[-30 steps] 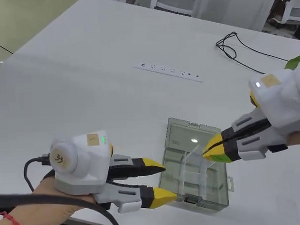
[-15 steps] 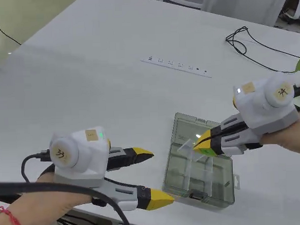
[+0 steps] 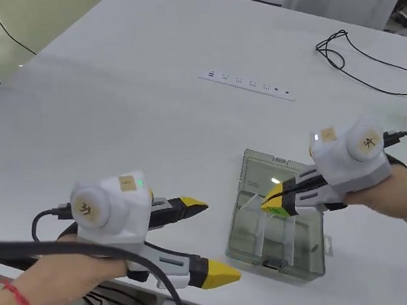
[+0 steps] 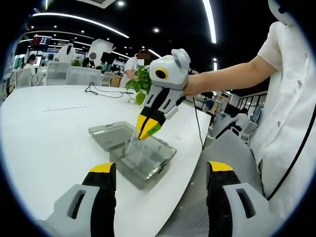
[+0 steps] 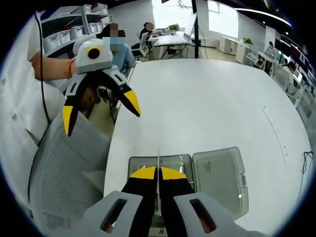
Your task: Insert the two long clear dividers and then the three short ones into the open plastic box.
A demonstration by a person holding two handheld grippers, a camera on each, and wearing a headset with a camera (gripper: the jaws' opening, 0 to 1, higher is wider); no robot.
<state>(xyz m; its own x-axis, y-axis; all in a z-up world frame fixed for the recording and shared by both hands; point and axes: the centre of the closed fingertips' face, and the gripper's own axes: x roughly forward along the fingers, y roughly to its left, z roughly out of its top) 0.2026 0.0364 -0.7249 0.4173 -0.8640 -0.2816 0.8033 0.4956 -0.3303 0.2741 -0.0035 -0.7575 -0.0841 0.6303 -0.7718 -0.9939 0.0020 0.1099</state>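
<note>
Divider coming in over the box — left gripper letting go of its post

The right gripper (image 3: 266, 198) is pinching a clear divider (image 4: 134, 148) between nearly closed jaws, hanging it below its tips over the open plastic box (image 3: 274, 270), where other dividers are already standing. The left gripper (image 3: 212, 239) is spreading wider than a second ago and sitting empty, the box now apart from its tips — seating this piece in its slots looks next.

Two grippers, left gripper (image 3: 216, 239) and right gripper (image 3: 271, 200), one open plastic box (image 3: 281, 267), one clear divider (image 4: 134, 147) pinched in the right gripper plus more in the box, count unclear, one white power strip (image 3: 248, 85), one black cable loop (image 3: 350, 50), one tabletop (image 3: 122, 115).
</note>
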